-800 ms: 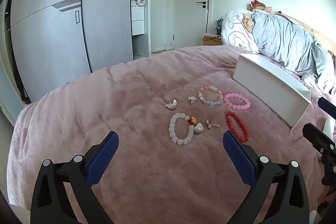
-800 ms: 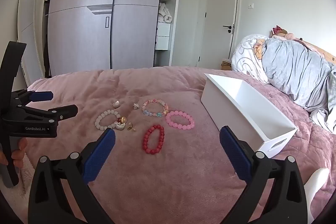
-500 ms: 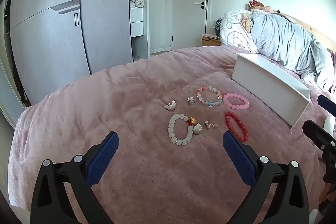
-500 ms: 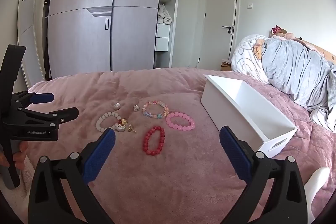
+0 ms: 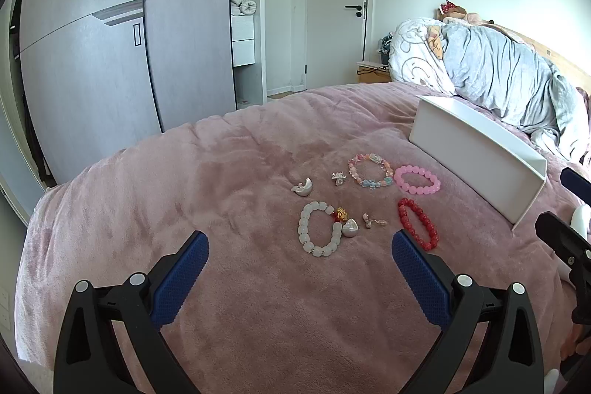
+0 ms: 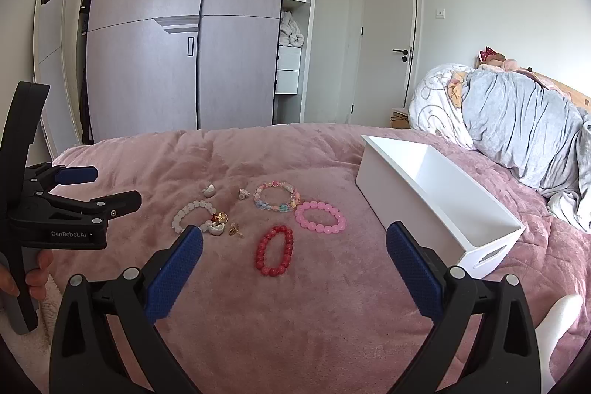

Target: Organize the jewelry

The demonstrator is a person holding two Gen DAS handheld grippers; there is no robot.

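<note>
Jewelry lies on a pink blanket (image 5: 258,283). A white bead bracelet (image 5: 319,228) (image 6: 194,215) has a gold charm. A red bracelet (image 5: 418,222) (image 6: 274,249), a pink bracelet (image 5: 417,179) (image 6: 320,216) and a pastel bracelet (image 5: 370,169) (image 6: 276,196) lie near it, with several small silver pieces. A white open box (image 5: 476,156) (image 6: 439,198) stands to the right. My left gripper (image 5: 300,261) is open, empty, short of the white bracelet. My right gripper (image 6: 294,255) is open, empty, near the red bracelet.
A grey duvet and pillows (image 6: 517,120) are heaped at the bed's head on the right. A wardrobe (image 6: 177,43) and a door (image 6: 388,54) stand beyond the bed. The hand-held left gripper body (image 6: 55,220) shows at the left of the right wrist view.
Both views have shifted slightly; the jewelry sits a little higher in the left wrist view. Both grippers stay open. Nothing on the bed has moved.
</note>
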